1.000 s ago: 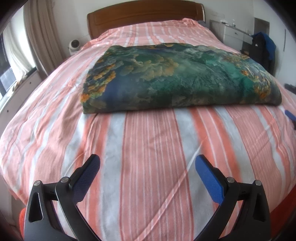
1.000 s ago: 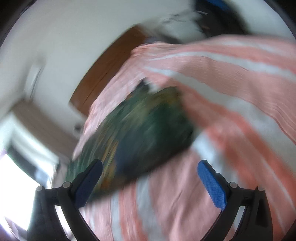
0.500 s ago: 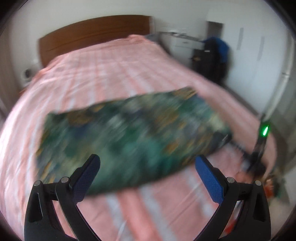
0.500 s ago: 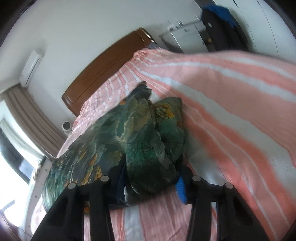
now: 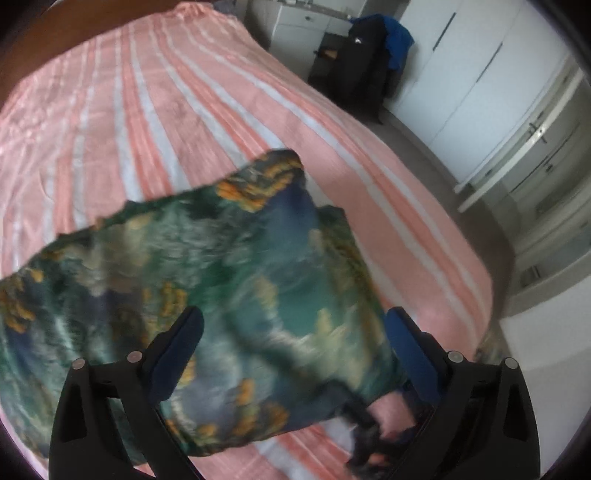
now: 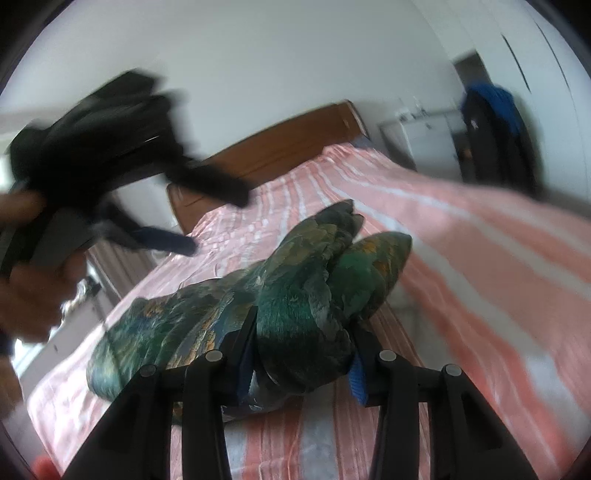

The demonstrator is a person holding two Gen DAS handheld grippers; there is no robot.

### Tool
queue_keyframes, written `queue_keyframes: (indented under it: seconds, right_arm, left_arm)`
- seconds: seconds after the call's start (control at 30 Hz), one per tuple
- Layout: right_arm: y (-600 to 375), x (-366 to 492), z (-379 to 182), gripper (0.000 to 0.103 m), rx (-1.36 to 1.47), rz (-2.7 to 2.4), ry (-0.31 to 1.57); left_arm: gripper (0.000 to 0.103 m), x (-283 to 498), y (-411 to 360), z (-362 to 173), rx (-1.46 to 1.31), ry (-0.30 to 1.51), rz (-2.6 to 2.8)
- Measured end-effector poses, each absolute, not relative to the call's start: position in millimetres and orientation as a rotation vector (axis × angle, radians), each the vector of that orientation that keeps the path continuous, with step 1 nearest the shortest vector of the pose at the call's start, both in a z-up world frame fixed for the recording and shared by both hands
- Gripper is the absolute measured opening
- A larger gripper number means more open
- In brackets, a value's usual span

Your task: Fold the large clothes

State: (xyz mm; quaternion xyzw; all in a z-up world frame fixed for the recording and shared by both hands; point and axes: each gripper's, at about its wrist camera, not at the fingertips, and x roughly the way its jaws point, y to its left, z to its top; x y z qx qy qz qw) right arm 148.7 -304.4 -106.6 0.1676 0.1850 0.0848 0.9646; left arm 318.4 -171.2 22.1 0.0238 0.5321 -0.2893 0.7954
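A large folded green, blue and orange patterned cloth [image 5: 207, 280] lies on the pink striped bed [image 5: 155, 110]. My left gripper [image 5: 295, 332] is open and hovers above the cloth's right half. My right gripper [image 6: 301, 360] is shut on the bunched right end of the cloth [image 6: 303, 306] and lifts it off the bed. In the left wrist view the right gripper [image 5: 373, 435] shows dark at the bottom, at the cloth's near right corner. In the right wrist view the left gripper [image 6: 207, 218] shows blurred at upper left, held by a hand.
A wooden headboard [image 6: 280, 147] stands at the bed's far end. A dark chair with black and blue clothes [image 5: 365, 62] and white drawers [image 5: 303, 22] stand to the right of the bed. White wardrobes [image 5: 517, 122] line the right wall.
My right gripper has closed on the cloth's right end and raised it. My left gripper has swung forward and right, over the cloth, still open.
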Motion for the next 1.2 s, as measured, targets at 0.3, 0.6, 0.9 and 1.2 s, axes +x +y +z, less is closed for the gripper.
queue_keyframes:
  seconds: [0.3,0.6,0.9,1.2]
  right_arm:
    - [-231,125,-88,0.039,-0.053,0.205,0.218]
    - [-210,108,-91,0.05,-0.13,0.22,0.151]
    - [-246,77,-75,0.093,0.119,0.235,0.034]
    - [-233,103,-105,0.093,0.068,0.212,0.201]
  left_arm:
    - [0.1,292,-219,27,0.383,1.07,-0.606]
    - [0.022,280,-183,26,0.408,0.977,-0.512]
    - [0.021,311,-12,62,0.228,0.954,-0.326]
    - [0.021,324,168,6,-0.101,0.99,-0.121]
